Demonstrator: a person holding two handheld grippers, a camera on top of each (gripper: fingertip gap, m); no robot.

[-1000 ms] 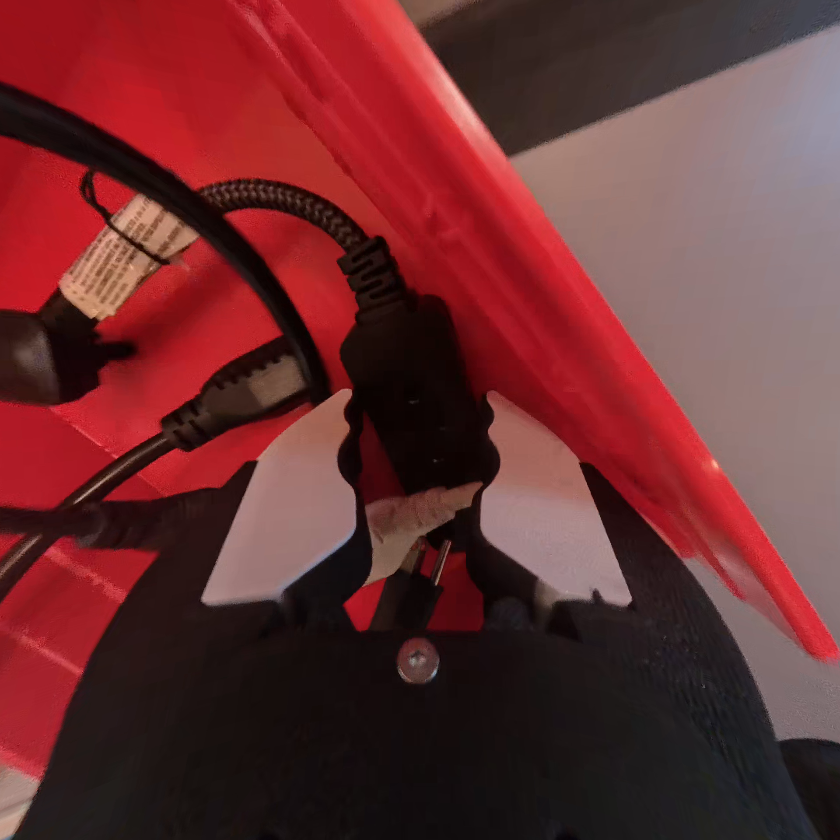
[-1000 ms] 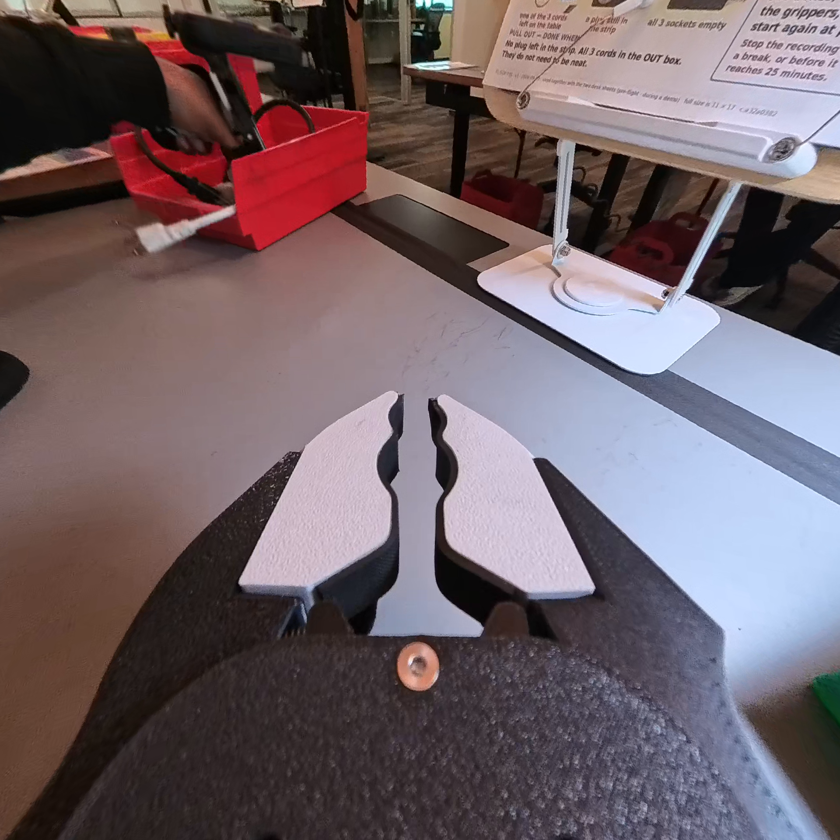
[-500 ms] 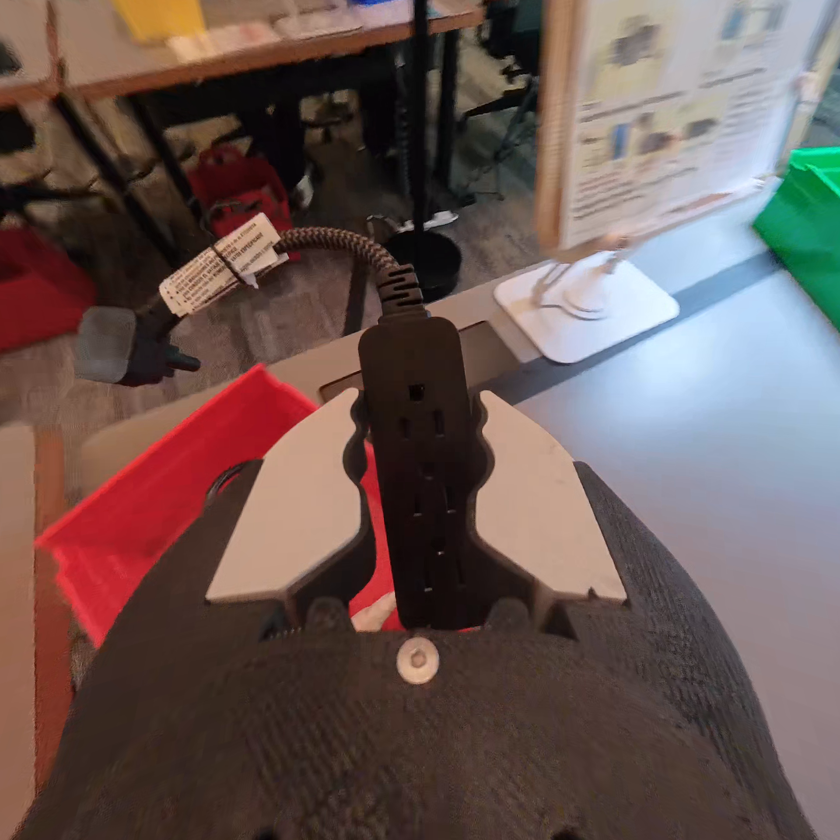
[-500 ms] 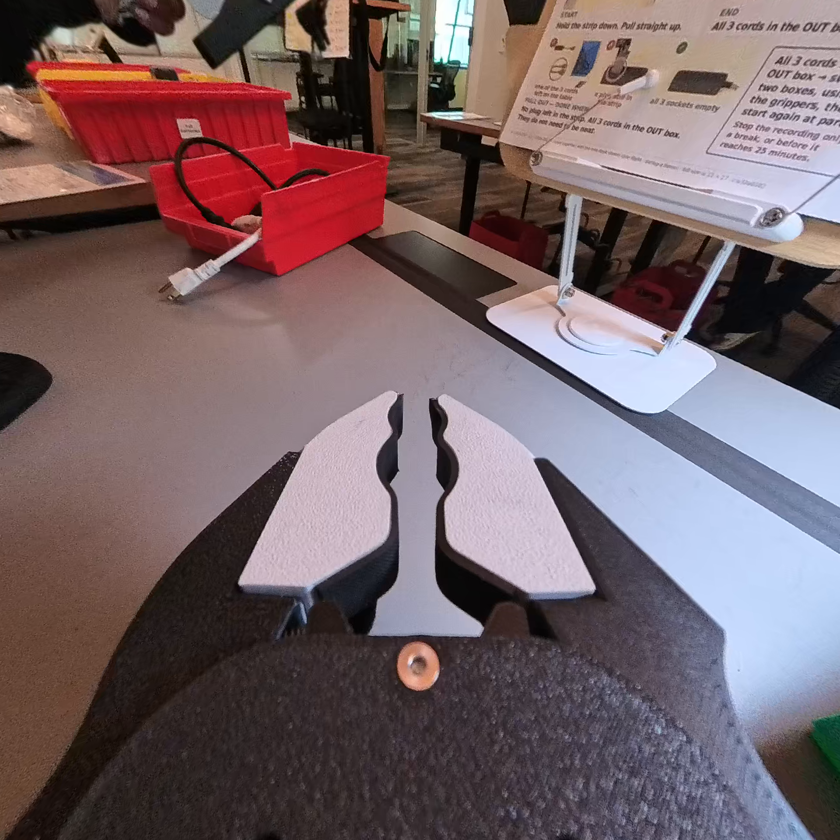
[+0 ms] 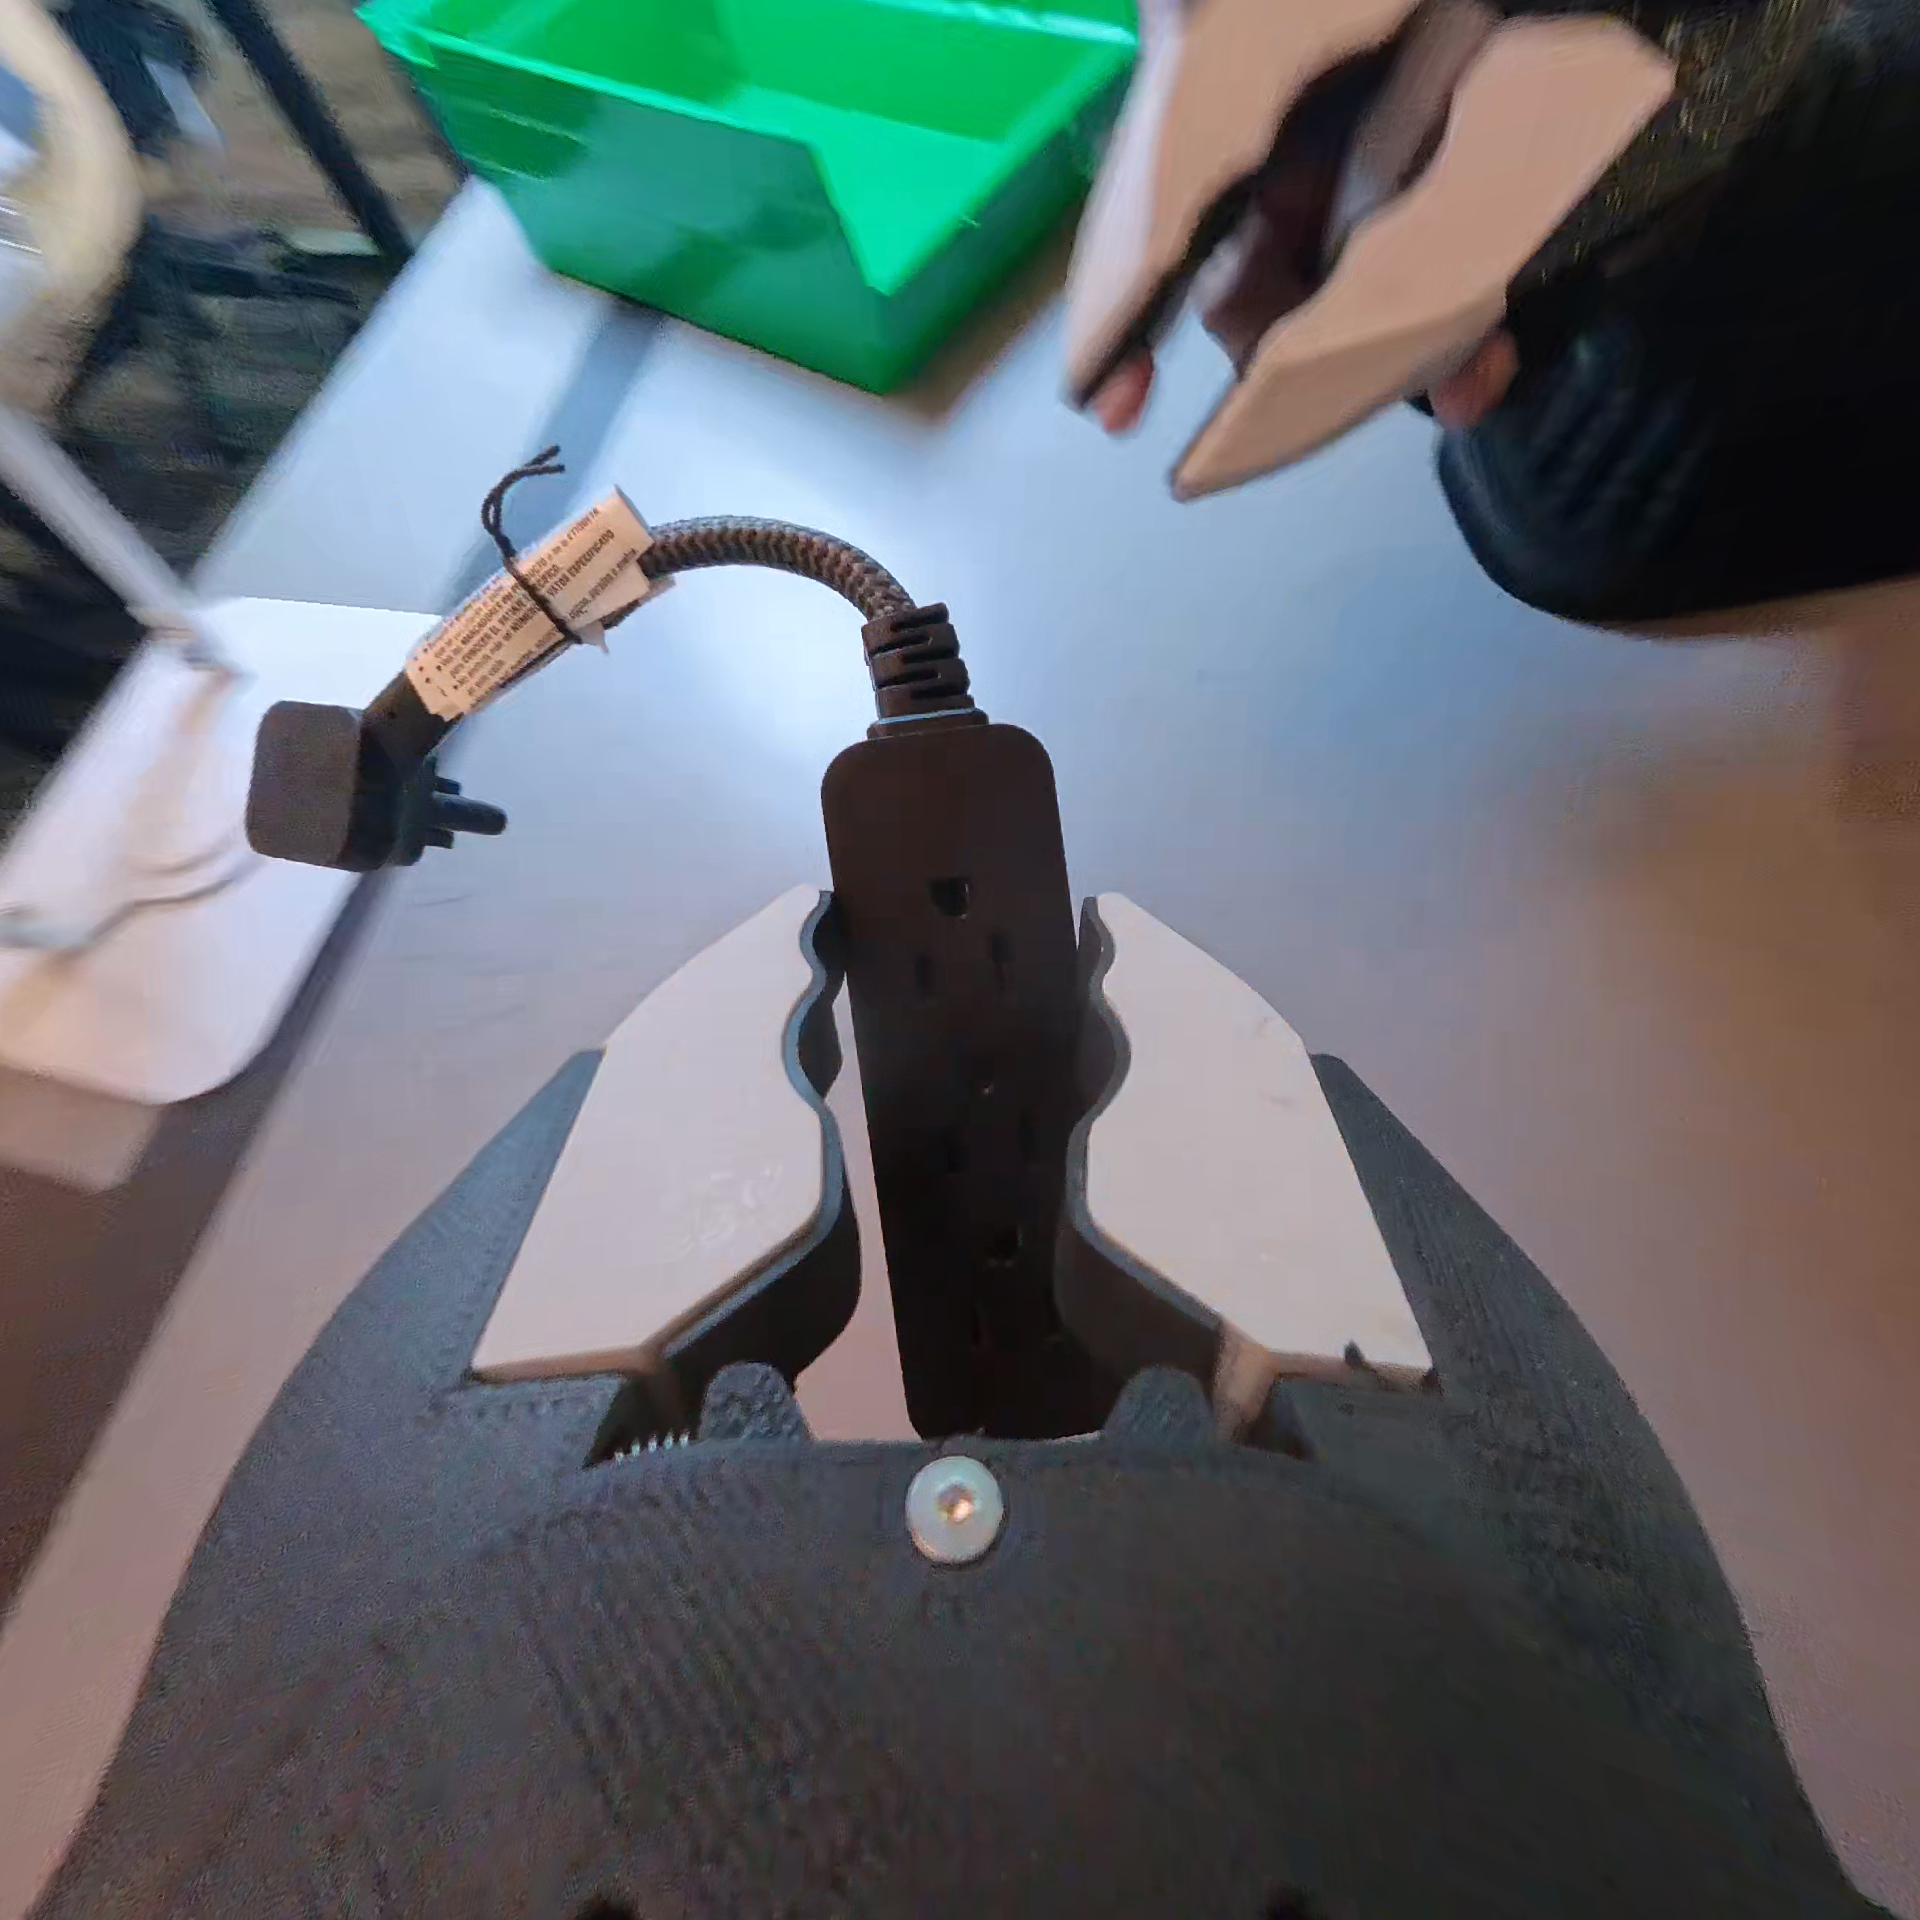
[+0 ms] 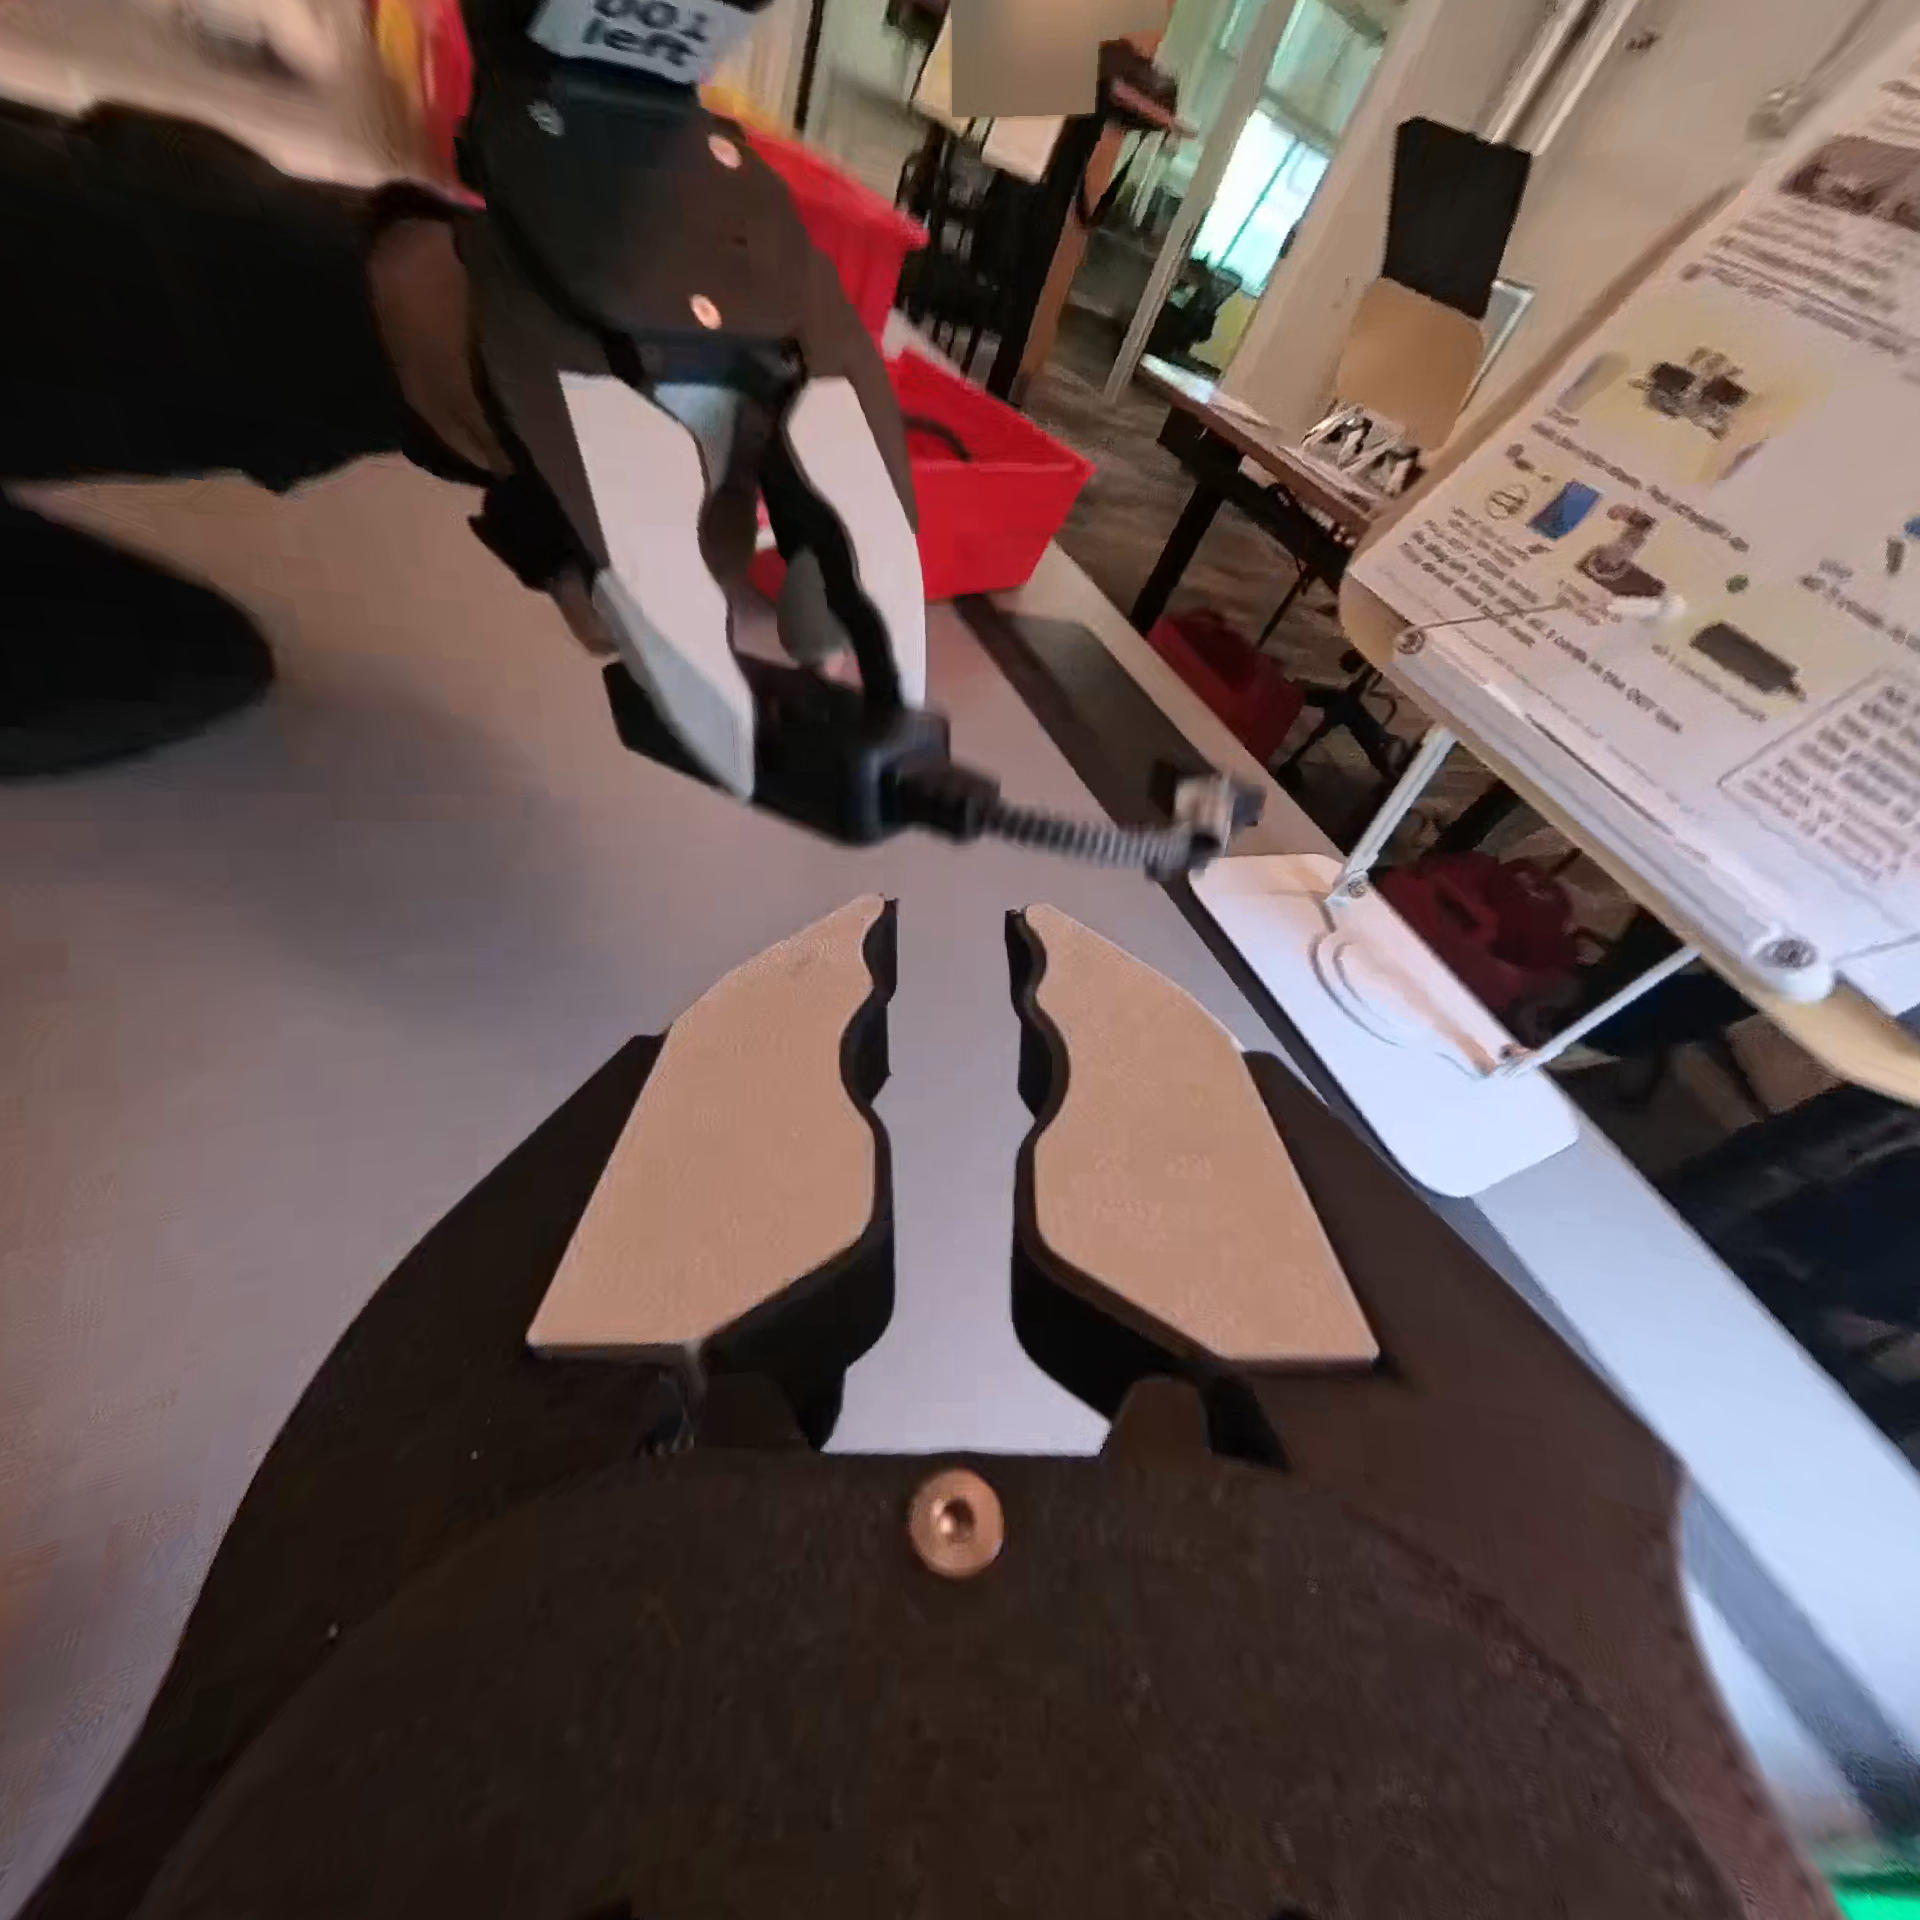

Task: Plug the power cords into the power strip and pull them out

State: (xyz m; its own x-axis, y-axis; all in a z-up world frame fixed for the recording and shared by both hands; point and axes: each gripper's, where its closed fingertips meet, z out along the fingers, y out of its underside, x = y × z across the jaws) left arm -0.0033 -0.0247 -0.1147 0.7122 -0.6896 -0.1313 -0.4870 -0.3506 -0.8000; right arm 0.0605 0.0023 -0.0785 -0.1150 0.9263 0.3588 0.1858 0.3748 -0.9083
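Observation:
My left gripper [image 5: 956, 899] is shut on a black power strip [image 5: 966, 1091], which lies lengthwise between its fingers, sockets up, above the grey table [image 5: 1351, 831]. The strip's short braided cord [image 5: 790, 556] with a white tag curves left to its plug [image 5: 312, 784], which hangs free. My right gripper [image 6: 945, 914] is empty, its jaws a little apart, low over the table. It faces the left gripper [image 6: 821, 727] and the strip [image 6: 883, 779], which are just ahead of it. It also shows top right in the left wrist view [image 5: 1143, 436].
A green bin [image 5: 790, 156] stands at the far side of the table. A red bin [image 6: 987, 499] holding a black cord sits behind the left gripper. An instruction board [image 6: 1662, 520] on a white stand base [image 6: 1382, 1039] is to the right. The table edge runs beside the base. My right fingertips sit around 9 centimetres from my left ones.
My left gripper lifted the power strip out of the red bin and carried it over the table, in front of the right gripper. The right jaws opened slightly.

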